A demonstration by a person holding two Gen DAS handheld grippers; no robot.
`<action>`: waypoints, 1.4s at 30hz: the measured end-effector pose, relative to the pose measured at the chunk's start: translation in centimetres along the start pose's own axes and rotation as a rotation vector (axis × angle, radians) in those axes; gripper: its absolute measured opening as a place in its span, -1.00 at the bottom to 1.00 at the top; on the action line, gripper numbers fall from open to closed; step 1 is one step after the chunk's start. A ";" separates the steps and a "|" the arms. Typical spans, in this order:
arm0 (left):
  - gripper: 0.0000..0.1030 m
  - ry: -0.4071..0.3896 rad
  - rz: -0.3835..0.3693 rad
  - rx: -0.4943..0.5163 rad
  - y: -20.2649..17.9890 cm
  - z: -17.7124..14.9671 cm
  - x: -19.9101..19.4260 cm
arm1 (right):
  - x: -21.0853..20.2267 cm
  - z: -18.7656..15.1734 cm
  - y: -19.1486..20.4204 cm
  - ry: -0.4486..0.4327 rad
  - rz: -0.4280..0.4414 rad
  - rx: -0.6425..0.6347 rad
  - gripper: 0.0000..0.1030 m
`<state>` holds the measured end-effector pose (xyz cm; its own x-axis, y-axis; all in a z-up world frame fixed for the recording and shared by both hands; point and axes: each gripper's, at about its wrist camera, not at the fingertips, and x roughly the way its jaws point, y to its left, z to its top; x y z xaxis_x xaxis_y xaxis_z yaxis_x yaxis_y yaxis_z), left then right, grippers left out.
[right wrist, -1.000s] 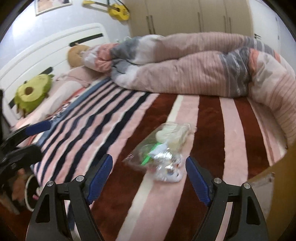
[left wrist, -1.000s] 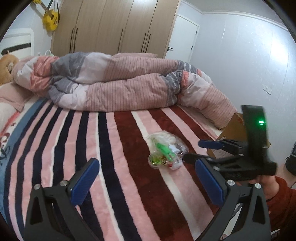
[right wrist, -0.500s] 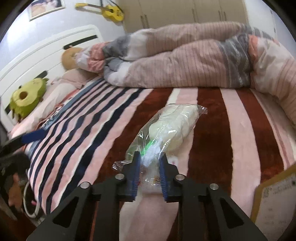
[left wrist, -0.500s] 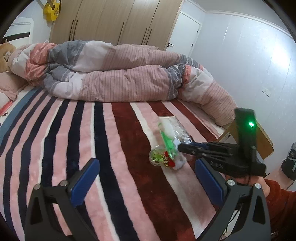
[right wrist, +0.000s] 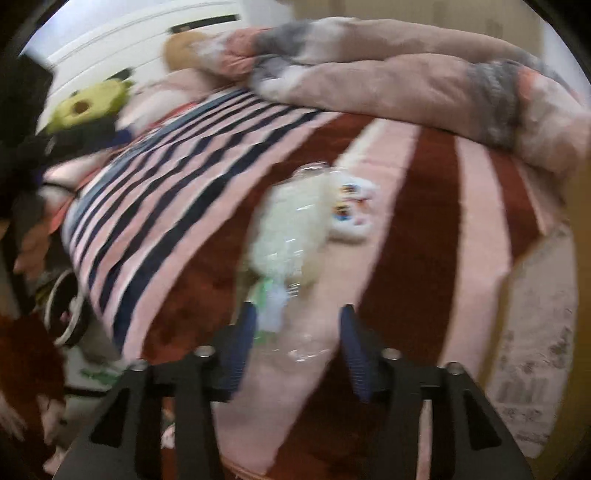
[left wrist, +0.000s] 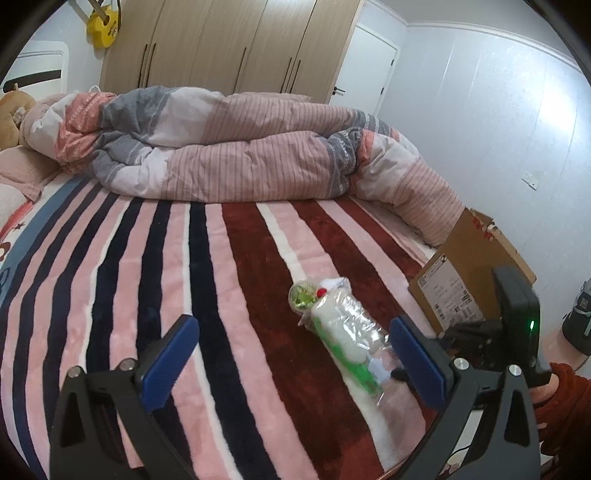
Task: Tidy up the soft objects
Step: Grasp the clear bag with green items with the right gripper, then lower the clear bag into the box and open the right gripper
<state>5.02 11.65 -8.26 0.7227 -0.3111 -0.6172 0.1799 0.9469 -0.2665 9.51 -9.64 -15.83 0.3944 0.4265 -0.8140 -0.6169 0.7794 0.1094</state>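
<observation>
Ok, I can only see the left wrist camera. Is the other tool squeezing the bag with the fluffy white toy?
Observer: No. In the right wrist view, the right tool has its fingers apart. The clear tail of the bag lies between them, though the picture is blurry.
Operator: Are there any plushies I can't see?
Observer: Yes, a green avocado plush sits up by the white headboard.
</observation>
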 end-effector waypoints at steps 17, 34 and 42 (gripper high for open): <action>0.99 0.073 -0.015 -0.043 1.5 -1.7 2.9 | 5.6 3.1 0.8 0.067 0.095 0.018 -0.47; 0.86 0.005 -0.278 -0.037 -5.6 2.1 0.1 | -7.4 3.3 4.0 -0.276 0.232 -0.146 -0.62; -0.04 -0.017 -0.340 0.080 -13.4 6.2 -2.1 | -14.5 3.1 0.8 -0.407 0.195 -0.129 -0.62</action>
<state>5.23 0.17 1.20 0.6231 -0.6093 -0.4904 0.4635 0.7927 -0.3960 5.45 -13.78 -2.16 0.4814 0.7249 -0.4927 -0.7755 0.6143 0.1460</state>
